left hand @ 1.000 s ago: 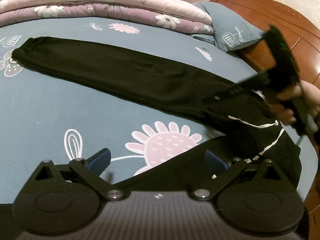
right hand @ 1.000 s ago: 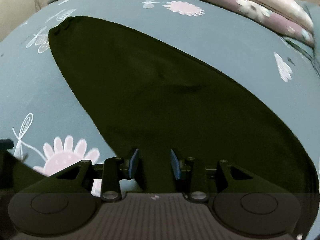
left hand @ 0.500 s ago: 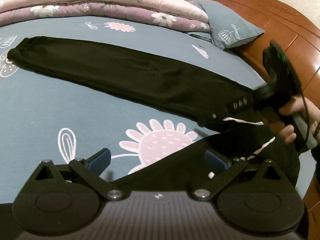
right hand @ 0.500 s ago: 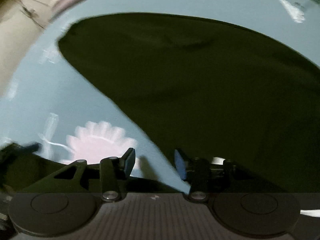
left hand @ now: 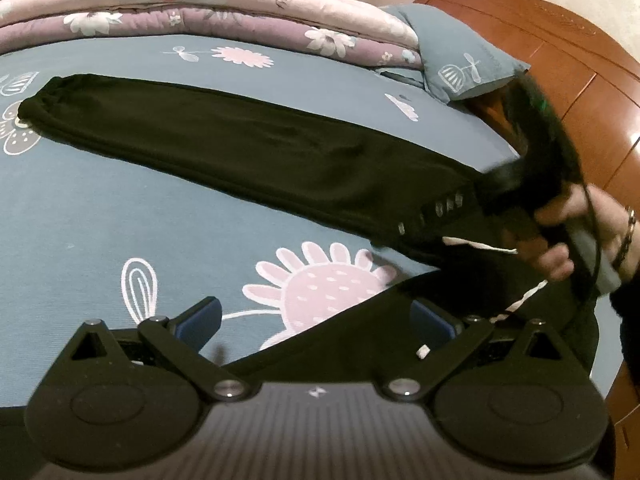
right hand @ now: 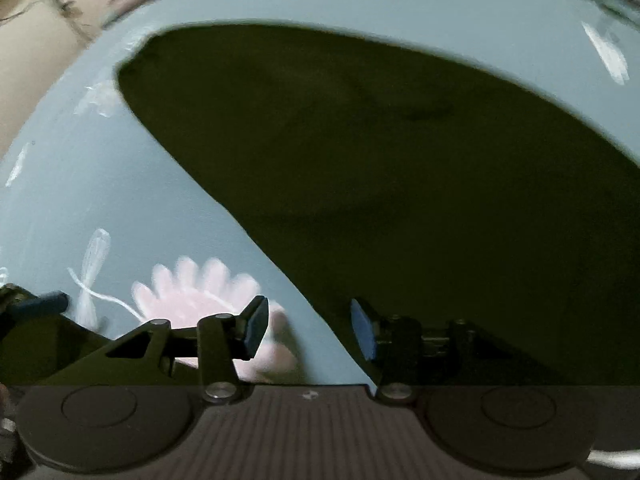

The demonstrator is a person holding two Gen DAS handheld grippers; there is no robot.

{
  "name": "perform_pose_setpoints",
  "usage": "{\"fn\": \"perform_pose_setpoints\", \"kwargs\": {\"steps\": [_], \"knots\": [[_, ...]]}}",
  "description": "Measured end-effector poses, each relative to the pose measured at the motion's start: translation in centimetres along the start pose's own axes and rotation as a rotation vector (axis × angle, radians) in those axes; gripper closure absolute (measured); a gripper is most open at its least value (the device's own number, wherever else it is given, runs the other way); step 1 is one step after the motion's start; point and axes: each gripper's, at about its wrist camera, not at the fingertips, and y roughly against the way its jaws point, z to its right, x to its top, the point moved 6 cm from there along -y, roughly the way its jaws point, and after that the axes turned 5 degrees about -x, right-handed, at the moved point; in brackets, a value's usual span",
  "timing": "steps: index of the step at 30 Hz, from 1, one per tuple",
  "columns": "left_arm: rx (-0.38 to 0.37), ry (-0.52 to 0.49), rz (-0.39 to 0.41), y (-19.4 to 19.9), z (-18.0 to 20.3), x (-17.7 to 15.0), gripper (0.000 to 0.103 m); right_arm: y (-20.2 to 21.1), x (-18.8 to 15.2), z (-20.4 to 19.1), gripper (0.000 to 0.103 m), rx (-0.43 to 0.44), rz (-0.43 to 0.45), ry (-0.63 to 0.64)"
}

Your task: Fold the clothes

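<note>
Black trousers (left hand: 248, 152) lie flat along the blue bedsheet (left hand: 120, 220), cuff end far left, waist w/ white drawcord (left hand: 480, 245) near the right gripper (right hand: 308, 326). Second leg drapes over the near edge, between the fingers of the left gripper (left hand: 316, 318).

Right gripper: jaws opening, about half wide, nothing between them; trouser edge just beside the right pad.
Left gripper: wide, pads not pressing the cloth.

Procedure: set both grippers on the waist edge, pinch all layers incl. drawcord, lift evenly, carry toward the cuff. Keep the fold line square; avoid dragging the sheet.
</note>
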Motion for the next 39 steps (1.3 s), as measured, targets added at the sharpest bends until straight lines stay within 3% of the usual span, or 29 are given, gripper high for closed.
{"fn": "perform_pose_setpoints", "kwargs": {"steps": [2,6,10,13,15,18,21,24,29,32,35,39], "knots": [[0.003,0.005,-0.003,-0.1,-0.2,0.0,0.003,0.1,0.9,-0.3,0.051,-0.034,0.019,0.014],[0.027,0.011,-0.004,-0.1,-0.6,0.1,0.003,-2.9,0.5,-1.0,0.047,-0.044,-0.077,0.007],[0.035,0.015,-0.005,-0.1,-0.9,0.1,0.003,-2.1,1.6,-2.7,0.048,-0.029,-0.027,0.053],[0.054,0.013,-0.013,-0.2,-0.9,0.0,0.003,-2.3,3.2,-3.3,0.048,-0.074,0.025,0.071],[0.058,0.005,-0.01,-0.1,-0.8,0.1,0.003,-3.9,3.3,-3.3,0.048,-0.095,-0.007,0.078],[0.035,0.012,-0.004,0.1,-0.9,0.2,0.003,-5.7,2.7,-4.6,0.038,-0.075,-0.061,0.105],[0.034,0.02,0.004,0.3,-1.0,0.3,0.003,-3.8,3.3,-5.2,0.039,-0.002,-0.025,0.093],[0.047,0.023,0.006,0.4,-1.0,0.3,0.003,-3.0,4.7,-4.8,0.039,-0.038,0.023,0.061],[0.027,0.016,0.016,0.8,-0.8,0.5,0.003,-6.2,5.5,-5.1,0.038,-0.035,-0.018,0.002],[0.031,0.018,0.016,0.8,-1.0,0.6,0.003,-7.5,5.3,-6.4,0.034,-0.015,-0.041,0.022],[0.033,0.038,0.021,1.0,-1.7,0.7,0.003,-6.7,6.3,-8.1,0.035,0.083,-0.023,0.024],[0.054,0.062,0.035,1.5,-2.5,0.9,0.003,-7.2,7.7,-9.6,0.035,0.056,-0.004,0.024]]}}
